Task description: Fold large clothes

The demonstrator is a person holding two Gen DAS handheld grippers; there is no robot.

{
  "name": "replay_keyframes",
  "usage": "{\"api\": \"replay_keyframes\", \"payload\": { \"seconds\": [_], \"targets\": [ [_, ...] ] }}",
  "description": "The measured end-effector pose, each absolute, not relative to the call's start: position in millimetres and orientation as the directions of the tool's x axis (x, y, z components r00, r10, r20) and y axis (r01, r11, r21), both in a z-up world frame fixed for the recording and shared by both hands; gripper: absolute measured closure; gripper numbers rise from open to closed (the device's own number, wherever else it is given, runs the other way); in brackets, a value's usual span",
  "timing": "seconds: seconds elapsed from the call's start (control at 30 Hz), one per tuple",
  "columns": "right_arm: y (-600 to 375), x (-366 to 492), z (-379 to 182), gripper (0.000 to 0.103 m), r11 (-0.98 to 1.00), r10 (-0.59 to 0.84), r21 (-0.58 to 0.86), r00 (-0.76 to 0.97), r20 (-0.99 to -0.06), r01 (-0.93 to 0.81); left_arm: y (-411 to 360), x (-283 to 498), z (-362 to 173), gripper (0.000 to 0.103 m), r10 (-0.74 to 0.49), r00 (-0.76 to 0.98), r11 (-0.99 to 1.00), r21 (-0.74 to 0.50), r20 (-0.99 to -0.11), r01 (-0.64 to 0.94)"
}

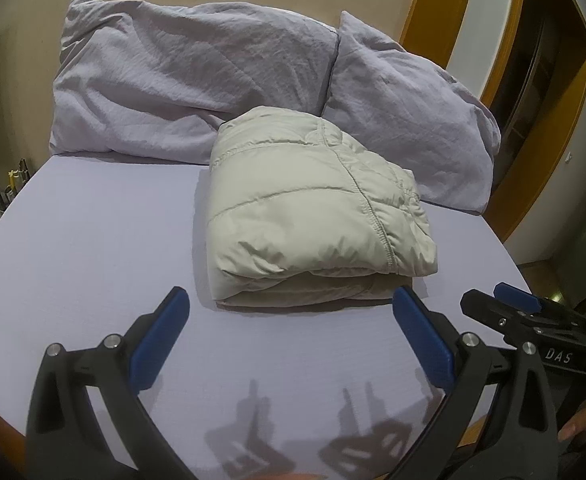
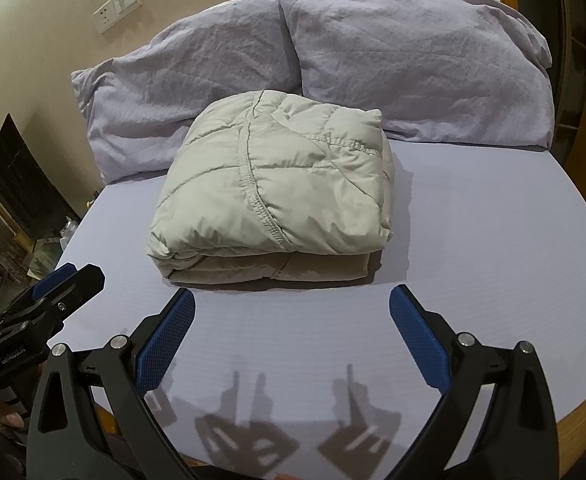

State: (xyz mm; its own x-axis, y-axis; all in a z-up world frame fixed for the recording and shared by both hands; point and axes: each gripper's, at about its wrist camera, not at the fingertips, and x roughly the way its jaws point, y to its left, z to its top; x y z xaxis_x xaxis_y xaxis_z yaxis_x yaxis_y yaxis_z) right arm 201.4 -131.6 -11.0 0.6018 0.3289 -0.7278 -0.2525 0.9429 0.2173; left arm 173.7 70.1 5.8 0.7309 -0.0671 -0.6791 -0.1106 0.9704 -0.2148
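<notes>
The bed wears a smooth lilac sheet. A folded pale quilted jacket lies on it just ahead of the tool, two lilac pillows beyond, touching the jacket.

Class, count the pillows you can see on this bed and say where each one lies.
2. One pillow lies at the head of the bed toward the wall; the other pillow lies beside it, behind the folded jacket. Nothing suggests more are hidden.
</notes>
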Motion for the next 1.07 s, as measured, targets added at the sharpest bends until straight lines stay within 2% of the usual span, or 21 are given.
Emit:
{"api": "replay_keyframes", "payload": {
  "seconds": [1.07],
  "targets": [
    [-135.3, 206.2, -15.0, 0.004, 0.941, 0.336, 0.235, 0.59, -0.734, -0.244, 67.7, 178.7, 4.5, 0.002, -0.064, 0.722, 0.972, -0.206, -0.689, -0.111]
  ]
}}
